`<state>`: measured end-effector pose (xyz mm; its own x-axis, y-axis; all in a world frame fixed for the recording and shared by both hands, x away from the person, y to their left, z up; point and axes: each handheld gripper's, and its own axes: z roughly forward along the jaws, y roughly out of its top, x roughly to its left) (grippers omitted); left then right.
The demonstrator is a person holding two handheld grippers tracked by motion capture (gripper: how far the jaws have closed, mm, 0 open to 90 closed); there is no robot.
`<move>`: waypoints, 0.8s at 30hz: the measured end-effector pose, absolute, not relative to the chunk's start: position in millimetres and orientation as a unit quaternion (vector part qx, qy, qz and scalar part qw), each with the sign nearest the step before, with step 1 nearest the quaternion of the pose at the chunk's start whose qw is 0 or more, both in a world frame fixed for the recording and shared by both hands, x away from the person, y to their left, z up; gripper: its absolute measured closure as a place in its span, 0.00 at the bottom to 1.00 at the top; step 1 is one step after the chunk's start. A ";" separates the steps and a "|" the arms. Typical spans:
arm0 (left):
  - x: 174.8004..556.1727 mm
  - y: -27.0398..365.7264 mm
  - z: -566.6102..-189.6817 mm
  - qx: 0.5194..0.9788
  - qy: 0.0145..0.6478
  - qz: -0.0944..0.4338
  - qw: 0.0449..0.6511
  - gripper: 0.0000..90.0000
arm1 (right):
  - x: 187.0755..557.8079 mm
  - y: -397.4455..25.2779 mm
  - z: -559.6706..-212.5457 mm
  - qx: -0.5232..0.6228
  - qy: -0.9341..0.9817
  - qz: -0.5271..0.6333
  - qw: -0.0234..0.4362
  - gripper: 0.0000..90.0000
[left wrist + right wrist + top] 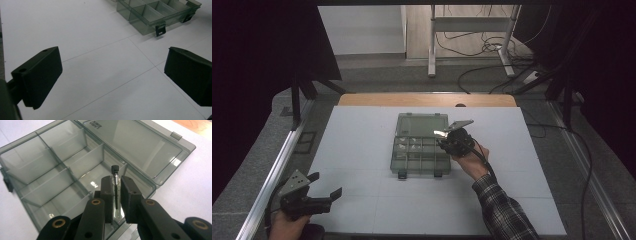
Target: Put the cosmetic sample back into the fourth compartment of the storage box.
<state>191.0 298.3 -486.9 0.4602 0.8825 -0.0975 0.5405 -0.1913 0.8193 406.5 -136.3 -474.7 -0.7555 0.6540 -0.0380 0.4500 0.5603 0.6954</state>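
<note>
Pinching small glass vial (pixel 115 182) (black cap up) between near-closed jaws, right gripper (pixel 116 195) hovers over right side of open compartment box (pixel 419 145) at middle of white table (pixel 362 150). Left gripper (pixel 323 186) spread wide, holding nothing, near table's front-left corner, well apart from box.

High view sits above the person's edge of the table (pixel 362 150), looking forward and down, far enough to take in the whole top and the floor beyond. Left gripper view rides low and near the surface, aimed across it at the box (pixel 150 17) corner. Right gripper view looks steeply down into the same box (pixel 50 170), very close; all three share it.
</note>
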 end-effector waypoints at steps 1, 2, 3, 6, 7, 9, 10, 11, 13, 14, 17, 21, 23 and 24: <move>191.0 298.2 -486.9 0.745 0.478 0.204 0.419 0.02 | 407.9 -135.9 -476.0 0.318 0.870 0.347 0.145 0.88; 191.0 298.1 -486.8 0.745 0.478 0.204 0.419 0.02 | 409.0 -135.8 -477.0 0.320 0.870 0.345 0.145 0.88; 191.1 298.1 -486.8 0.745 0.478 0.204 0.419 0.02 | 410.5 -135.6 -478.4 0.320 0.871 0.343 0.146 0.88; 191.1 298.2 -486.9 0.745 0.478 0.204 0.419 0.02 | 413.0 -135.3 -481.1 0.320 0.872 0.339 0.148 0.88; 191.1 298.3 -486.9 0.745 0.478 0.203 0.419 0.02 | 413.7 -135.2 -481.9 0.321 0.872 0.339 0.148 0.88; 191.1 298.3 -486.9 0.745 0.478 0.203 0.420 0.02 | 414.8 -135.2 -483.1 0.322 0.872 0.337 0.148 0.88; 191.1 298.3 -486.9 0.745 0.478 0.203 0.420 0.02 | 415.2 -135.1 -483.9 0.322 0.872 0.337 0.147 0.88; 191.1 298.3 -486.9 0.745 0.478 0.203 0.420 0.02 | 415.5 -135.1 -484.5 0.321 0.873 0.335 0.150 0.88; 191.1 298.3 -486.9 0.745 0.477 0.203 0.420 0.02 | 415.6 -134.7 -485.9 0.321 0.874 0.332 0.150 0.85; 191.1 298.3 -486.9 0.745 0.477 0.203 0.420 0.02 | 415.5 -134.4 -486.2 0.321 0.874 0.331 0.152 0.83; 190.9 298.1 -486.8 0.745 0.477 0.204 0.419 0.02 | 414.8 -133.7 -486.5 0.322 0.874 0.329 0.154 0.81; 190.9 298.4 -486.9 0.745 0.476 0.203 0.421 0.02 | 413.7 -133.3 -485.6 0.320 0.875 0.329 0.154 0.77; 190.8 298.8 -486.9 0.745 0.476 0.203 0.422 0.02 | 412.8 -133.0 -484.8 0.319 0.875 0.329 0.154 0.74; 190.7 299.0 -486.8 0.745 0.476 0.202 0.422 0.02 | 412.5 -132.9 -484.4 0.319 0.876 0.330 0.151 0.73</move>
